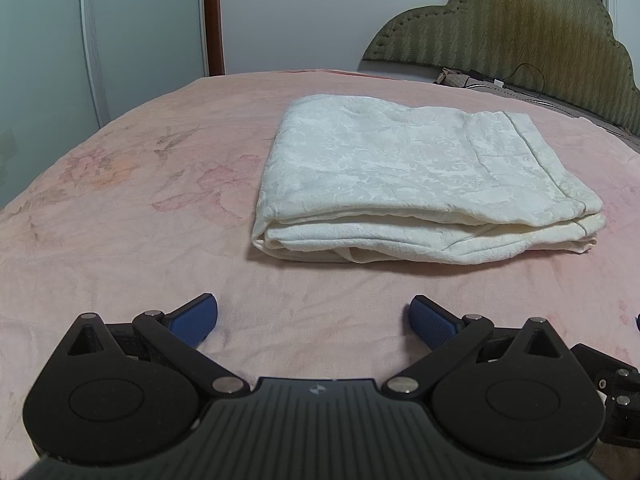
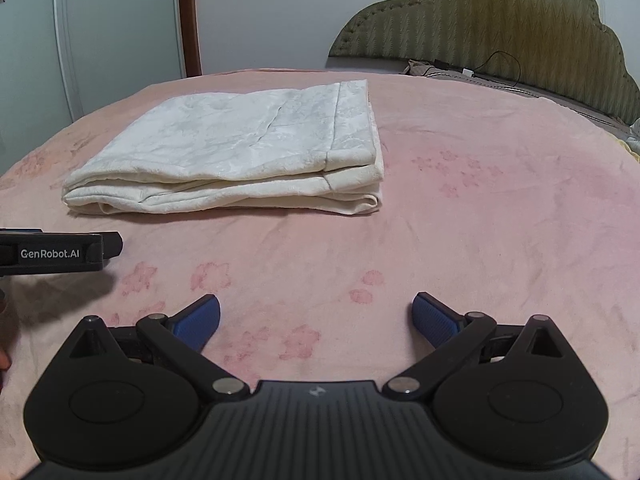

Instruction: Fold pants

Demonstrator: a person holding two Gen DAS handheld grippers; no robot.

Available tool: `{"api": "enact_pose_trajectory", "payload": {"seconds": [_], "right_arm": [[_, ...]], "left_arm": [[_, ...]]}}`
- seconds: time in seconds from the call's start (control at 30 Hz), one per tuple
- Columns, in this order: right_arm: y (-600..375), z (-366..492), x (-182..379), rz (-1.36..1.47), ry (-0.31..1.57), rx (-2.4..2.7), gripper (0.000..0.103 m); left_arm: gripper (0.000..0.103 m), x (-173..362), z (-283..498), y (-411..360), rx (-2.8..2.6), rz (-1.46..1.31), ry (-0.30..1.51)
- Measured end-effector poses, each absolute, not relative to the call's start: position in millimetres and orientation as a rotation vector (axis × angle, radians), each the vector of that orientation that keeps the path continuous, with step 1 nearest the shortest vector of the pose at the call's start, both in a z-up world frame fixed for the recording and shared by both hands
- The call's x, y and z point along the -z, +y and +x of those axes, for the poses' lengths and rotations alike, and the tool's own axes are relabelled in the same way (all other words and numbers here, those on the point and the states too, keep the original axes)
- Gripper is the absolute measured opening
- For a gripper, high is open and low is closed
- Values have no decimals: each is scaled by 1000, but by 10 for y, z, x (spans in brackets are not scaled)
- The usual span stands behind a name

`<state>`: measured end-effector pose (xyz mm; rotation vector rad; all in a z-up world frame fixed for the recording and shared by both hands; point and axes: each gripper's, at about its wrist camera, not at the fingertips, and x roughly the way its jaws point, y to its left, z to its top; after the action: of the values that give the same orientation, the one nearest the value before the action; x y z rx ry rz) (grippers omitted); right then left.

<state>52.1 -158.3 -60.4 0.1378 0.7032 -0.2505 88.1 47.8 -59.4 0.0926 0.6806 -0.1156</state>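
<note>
Cream-white pants [image 1: 420, 176] lie folded in a thick, layered rectangle on the pink bedspread [image 1: 132, 240], ahead of and clear of both the left gripper [image 1: 314, 318] and right gripper [image 2: 316, 318], each spread wide and empty

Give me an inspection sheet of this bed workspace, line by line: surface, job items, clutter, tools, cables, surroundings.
Surface: pink floral blanket covering the bed, lightly creased.
Job's things: cream patterned pants, folded into a layered rectangle, lying flat.
Clutter: small crumpled brownish item near the headboard; cannot tell what.
Grippers: left tool open, empty; right tool open, empty; both short of the pants.
Cables: black cable with a white plug at the headboard.
Surroundings: olive quilted headboard, white wall, flowered wardrobe door.
</note>
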Motion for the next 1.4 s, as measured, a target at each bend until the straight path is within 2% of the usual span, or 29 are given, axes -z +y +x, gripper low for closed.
{"api": "enact_pose_trajectory", "payload": {"seconds": [0.3,0.47,1.4], "right_arm": [[-1529,575,590,71,695,261,103],[-1614,589,603,140,701,238,103],[-1583,600,611,131,703,241,103]], "left_arm": [[103,600,854,468,91,97,675],[103,600,800,464,70,113,671],[103,597,819,529,49,95,676]]}}
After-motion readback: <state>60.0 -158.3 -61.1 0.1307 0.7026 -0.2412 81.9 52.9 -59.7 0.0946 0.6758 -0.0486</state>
